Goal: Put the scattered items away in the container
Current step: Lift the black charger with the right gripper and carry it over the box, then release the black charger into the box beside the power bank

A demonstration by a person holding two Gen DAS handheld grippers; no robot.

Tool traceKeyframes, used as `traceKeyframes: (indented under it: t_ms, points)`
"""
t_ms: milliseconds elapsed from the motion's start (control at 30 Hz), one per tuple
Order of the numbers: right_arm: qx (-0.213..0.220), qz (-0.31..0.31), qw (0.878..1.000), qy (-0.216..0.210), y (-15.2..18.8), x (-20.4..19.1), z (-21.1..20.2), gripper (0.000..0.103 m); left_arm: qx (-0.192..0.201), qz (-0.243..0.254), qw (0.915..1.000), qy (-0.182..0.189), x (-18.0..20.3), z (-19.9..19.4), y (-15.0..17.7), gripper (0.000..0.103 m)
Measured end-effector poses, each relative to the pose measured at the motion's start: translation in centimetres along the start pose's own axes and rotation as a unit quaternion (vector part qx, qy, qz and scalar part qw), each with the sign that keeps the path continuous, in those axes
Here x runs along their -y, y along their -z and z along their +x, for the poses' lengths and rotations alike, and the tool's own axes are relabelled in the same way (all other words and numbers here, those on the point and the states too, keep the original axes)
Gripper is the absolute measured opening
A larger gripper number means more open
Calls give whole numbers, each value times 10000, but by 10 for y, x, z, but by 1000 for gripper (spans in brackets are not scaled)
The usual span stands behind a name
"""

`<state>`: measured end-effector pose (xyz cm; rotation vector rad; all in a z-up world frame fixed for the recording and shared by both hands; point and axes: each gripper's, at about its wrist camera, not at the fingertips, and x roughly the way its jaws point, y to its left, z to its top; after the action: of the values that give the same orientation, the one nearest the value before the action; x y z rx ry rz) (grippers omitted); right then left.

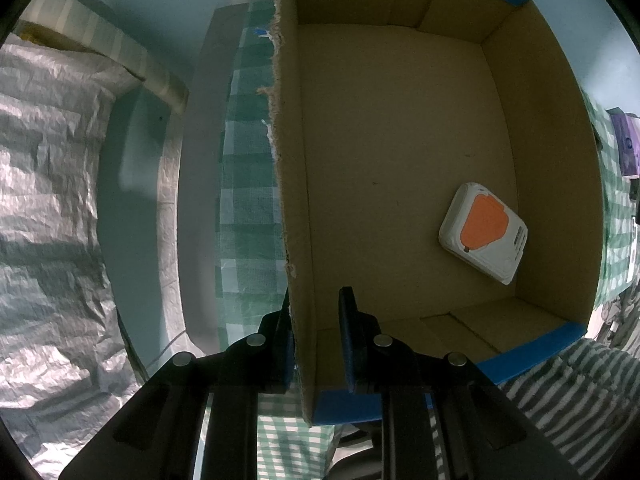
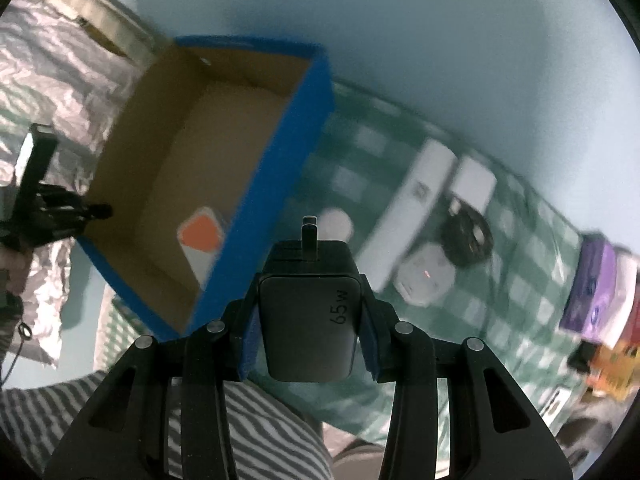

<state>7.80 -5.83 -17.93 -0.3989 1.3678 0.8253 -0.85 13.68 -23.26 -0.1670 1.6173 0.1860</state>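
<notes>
A cardboard box [image 1: 400, 120], blue on the outside, stands on a green checked cloth. My left gripper [image 1: 316, 336] points straight down and is shut on the box's torn left wall [image 1: 286, 200]. A white device with an orange patch [image 1: 484, 228] lies on the box floor at the right. In the right wrist view my right gripper [image 2: 310, 300] is shut on a black charger [image 2: 308, 320] marked 65W, prongs forward, held in the air just right of the box [image 2: 192, 168]. The left gripper [image 2: 94, 210] shows there at the box's left rim.
On the cloth [image 2: 360, 152] right of the box lie a long white box [image 2: 412, 204], a white adapter [image 2: 474, 184], a black coiled cable [image 2: 468, 236] and a round white device [image 2: 420, 276]. Purple boxes [image 2: 596, 288] stand at the far right. Striped fabric [image 2: 248, 420] lies below.
</notes>
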Motion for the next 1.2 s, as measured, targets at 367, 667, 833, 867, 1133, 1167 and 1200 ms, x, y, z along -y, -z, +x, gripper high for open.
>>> traceKeyframes:
  t_ms: [367,667,833,867,1133,1167,1200]
  points:
    - [-33,-804,9966,-158,-46,-64,29,41,-25,-19,10000,-2,-1,1,0,18]
    - [-403,-1152,9925,115,-61,-89,79,41,-35,-29,10000,-4,0,1,-1,18]
    - [-576,-1198,9909,226,-61,-89,99,41,-39,42,10000,-65,2,2,0,18]
    - [-599,-1185,9908,247,-61,-88,102,41,-40,34,10000,-59,2,3,0,18]
    - [-619,-1197,9904,295,-59,-87,114,41,-59,5,10000,-44,0,3,-2,18]
    - [-623,-1212,9902,299,-59,-87,115,41,-61,5,10000,-45,0,3,-2,18]
    - [-590,-1203,9905,318,-59,-87,114,42,-66,15,10000,-58,0,3,-2,18]
